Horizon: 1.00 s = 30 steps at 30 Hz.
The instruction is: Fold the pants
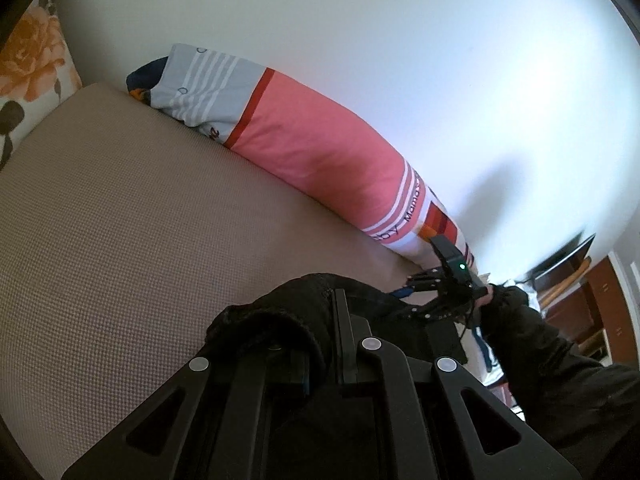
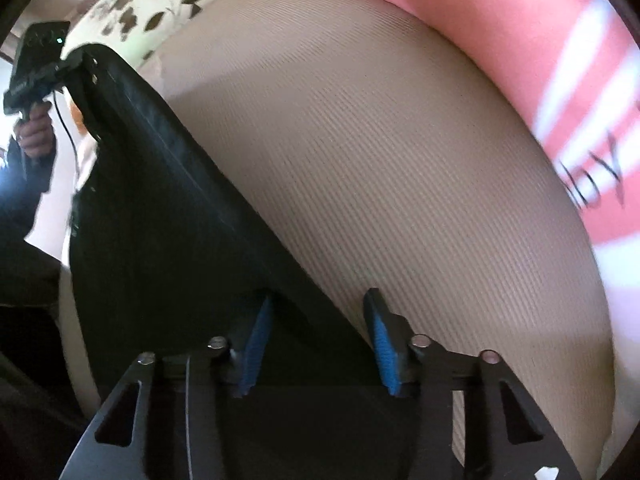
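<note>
The black pants [image 2: 160, 220] stretch as a taut dark sheet from the upper left down to the bottom middle of the right wrist view. My left gripper [image 1: 320, 320] is shut on a bunched edge of the pants [image 1: 272, 320], lifted above the bed. It also shows small as the left gripper [image 2: 82, 56] at the far corner of the cloth, in a person's hand. My right gripper [image 2: 316, 336] points steeply down with its blue pads [image 2: 384, 352] apart. The pants' near corner lies between them, not pinched. The right gripper [image 1: 412, 296] appears beyond the cloth.
A tan textured bed sheet [image 1: 120, 220] covers the mattress. A long pink striped pillow [image 1: 320, 148] lies along the white wall. A floral pillow [image 1: 32, 52] sits at the bed's head. Brown furniture [image 1: 580, 300] stands past the bed's right end.
</note>
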Each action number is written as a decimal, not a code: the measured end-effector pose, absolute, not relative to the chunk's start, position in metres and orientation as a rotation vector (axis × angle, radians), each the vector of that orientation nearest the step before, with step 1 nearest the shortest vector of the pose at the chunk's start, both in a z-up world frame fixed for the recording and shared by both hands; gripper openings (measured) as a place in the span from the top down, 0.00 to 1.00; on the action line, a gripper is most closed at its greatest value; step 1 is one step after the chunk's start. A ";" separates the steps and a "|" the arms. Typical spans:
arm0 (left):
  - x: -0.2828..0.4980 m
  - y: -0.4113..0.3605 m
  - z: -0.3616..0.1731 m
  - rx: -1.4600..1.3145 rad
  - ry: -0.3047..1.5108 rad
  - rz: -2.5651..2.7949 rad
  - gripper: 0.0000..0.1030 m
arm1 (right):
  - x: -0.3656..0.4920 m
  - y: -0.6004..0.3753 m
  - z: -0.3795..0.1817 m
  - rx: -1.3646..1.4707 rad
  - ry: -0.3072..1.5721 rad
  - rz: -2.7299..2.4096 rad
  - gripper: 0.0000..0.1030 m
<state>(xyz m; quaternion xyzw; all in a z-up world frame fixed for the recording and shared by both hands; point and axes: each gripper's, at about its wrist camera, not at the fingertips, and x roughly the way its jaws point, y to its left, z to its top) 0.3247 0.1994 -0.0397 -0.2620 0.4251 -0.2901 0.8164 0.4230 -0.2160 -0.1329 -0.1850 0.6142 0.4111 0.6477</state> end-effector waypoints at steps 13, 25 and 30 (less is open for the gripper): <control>0.327 0.199 -0.035 -0.499 0.917 -0.557 0.92 | 0.355 -0.224 -0.067 -0.442 1.082 0.556 0.92; 0.244 0.219 -0.016 -0.453 0.889 -0.591 0.92 | 0.197 -0.233 -0.001 -0.387 0.940 0.439 0.94; 0.199 0.231 -0.028 -0.466 0.917 -0.588 0.91 | 0.141 -0.241 -0.011 -0.309 0.978 0.421 1.00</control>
